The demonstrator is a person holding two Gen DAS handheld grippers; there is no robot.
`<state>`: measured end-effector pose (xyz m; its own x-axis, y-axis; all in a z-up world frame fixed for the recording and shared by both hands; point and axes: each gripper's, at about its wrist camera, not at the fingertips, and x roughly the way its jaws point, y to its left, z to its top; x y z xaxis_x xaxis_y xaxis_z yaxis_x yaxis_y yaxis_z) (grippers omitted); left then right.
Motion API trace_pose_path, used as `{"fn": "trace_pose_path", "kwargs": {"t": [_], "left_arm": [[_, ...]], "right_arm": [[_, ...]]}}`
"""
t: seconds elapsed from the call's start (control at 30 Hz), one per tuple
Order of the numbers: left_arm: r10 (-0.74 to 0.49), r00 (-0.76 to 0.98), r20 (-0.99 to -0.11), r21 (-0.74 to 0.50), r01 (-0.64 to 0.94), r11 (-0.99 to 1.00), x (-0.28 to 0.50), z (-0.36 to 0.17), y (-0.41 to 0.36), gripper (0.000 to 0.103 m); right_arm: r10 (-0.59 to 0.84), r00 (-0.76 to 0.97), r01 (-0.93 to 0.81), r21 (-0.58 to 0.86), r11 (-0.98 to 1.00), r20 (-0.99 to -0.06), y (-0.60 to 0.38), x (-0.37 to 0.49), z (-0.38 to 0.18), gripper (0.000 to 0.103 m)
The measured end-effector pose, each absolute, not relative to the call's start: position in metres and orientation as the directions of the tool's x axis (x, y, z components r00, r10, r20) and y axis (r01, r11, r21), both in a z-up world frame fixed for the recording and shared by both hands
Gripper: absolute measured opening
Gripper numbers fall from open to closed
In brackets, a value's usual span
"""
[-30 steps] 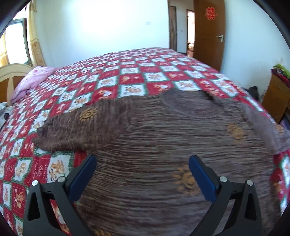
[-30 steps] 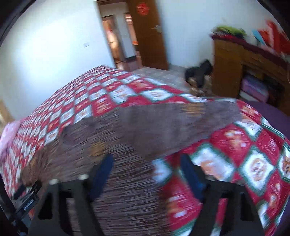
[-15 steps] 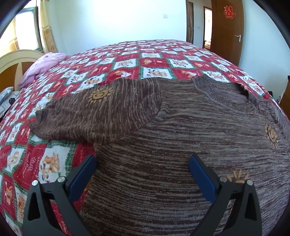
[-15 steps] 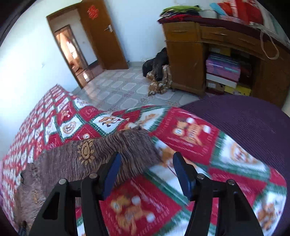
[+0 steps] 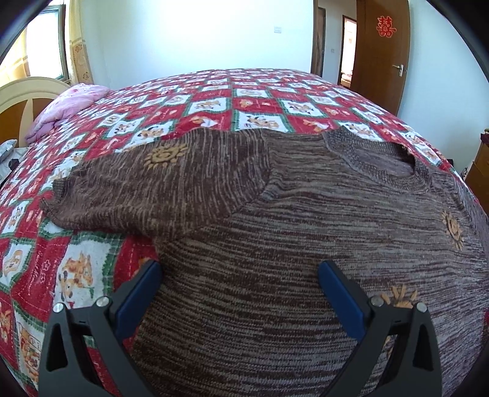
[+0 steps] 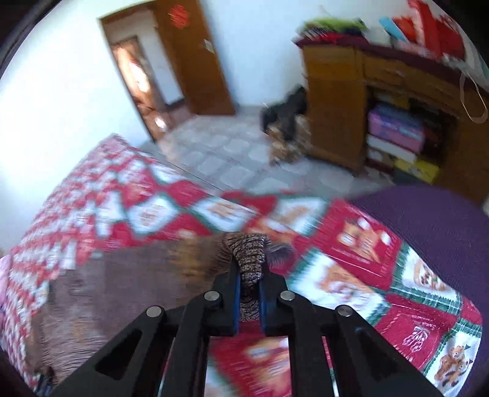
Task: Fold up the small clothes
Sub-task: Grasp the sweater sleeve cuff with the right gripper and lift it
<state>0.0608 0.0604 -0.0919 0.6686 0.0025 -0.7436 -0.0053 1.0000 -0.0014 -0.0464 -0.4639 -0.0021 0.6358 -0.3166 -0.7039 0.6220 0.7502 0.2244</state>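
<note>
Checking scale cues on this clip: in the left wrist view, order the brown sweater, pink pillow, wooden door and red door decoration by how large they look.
1. brown sweater, nearest the camera
2. wooden door
3. pink pillow
4. red door decoration

The door and pillow lie far back, so only apparent size counts.

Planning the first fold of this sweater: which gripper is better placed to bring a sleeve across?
Right. The right gripper is shut on the sleeve cuff, while the left gripper hangs open over the sweater body, gripping nothing.

Brown knit sweater (image 5: 275,244) flat on bedspread (image 5: 214,103)
</note>
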Motion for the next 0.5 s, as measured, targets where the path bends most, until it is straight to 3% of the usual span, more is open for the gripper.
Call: {"fn": "trace_pose_path", "kwargs": {"t": [0.23,0.5], "left_arm": [[-0.067,0.668,-0.741,-0.068,0.024,0.997,0.040,-0.071,0.075,0.103],[-0.002,0.730,-0.683,-0.023,-0.019,1.000,0.025,-0.039,0.117,0.103]], "right_arm": [[-0.095,0.769,0.323,0.255,0.912,-0.632,-0.322,0.016,0.057,0.008],[0.184,0.740,0.021,0.295,0.955,-0.647,-0.142,0.101,-0.006,0.011]]}}
